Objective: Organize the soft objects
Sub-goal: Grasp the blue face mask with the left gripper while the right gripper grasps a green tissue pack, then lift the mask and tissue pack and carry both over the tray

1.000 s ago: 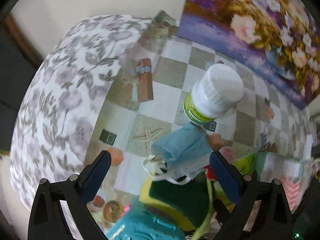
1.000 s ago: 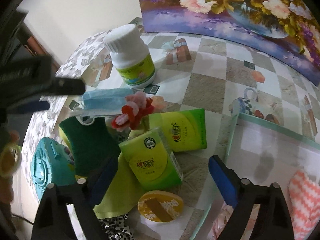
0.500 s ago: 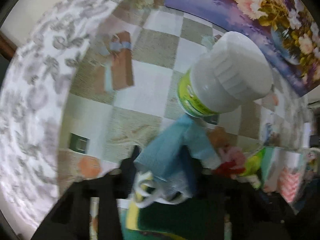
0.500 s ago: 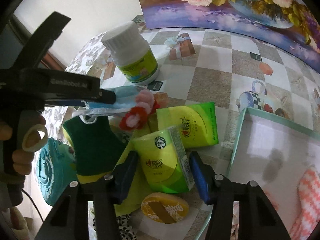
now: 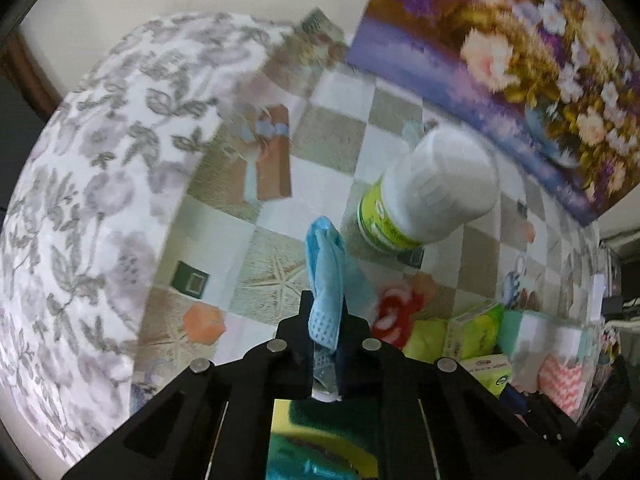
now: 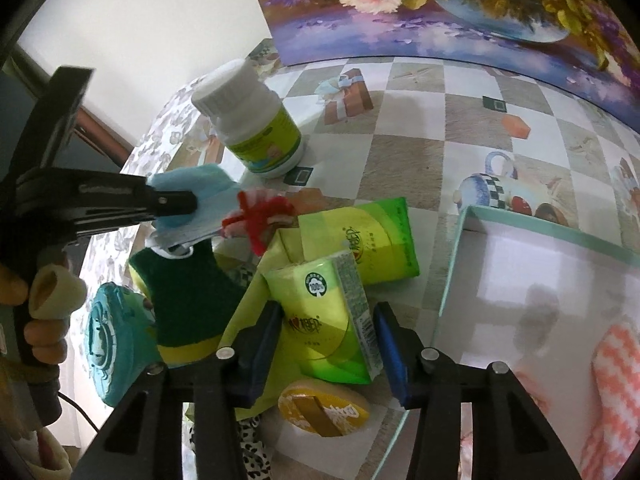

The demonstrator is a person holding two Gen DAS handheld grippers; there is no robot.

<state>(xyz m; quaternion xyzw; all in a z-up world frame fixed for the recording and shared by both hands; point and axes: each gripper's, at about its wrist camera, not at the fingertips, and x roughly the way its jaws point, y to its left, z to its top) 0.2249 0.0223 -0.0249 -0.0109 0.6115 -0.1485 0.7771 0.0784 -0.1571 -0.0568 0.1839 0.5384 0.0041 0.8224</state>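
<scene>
My left gripper [image 5: 325, 322] is shut on a blue face mask [image 5: 326, 270], lifted off the pile; from the right wrist view the left gripper [image 6: 188, 204] pinches the mask [image 6: 200, 196] above a green scouring sponge [image 6: 188, 292]. My right gripper [image 6: 326, 332] is shut on a green tissue pack [image 6: 324, 320], pads on both its sides. A second green tissue pack [image 6: 368, 240] lies behind it. A red and pink pipe-cleaner flower [image 6: 260, 216] lies next to the mask.
A white bottle with a green label [image 6: 256, 120] stands behind the pile. A mint-rimmed white tray [image 6: 520, 292] at right holds a pink-and-white cloth [image 6: 616, 364]. A teal object [image 6: 108, 340], a yellow round tin [image 6: 324, 408] and a flower painting [image 6: 460, 8] are also in view.
The left gripper closed on the blue mask and lifted it. The right gripper moved onto the front tissue pack and closed on it.
</scene>
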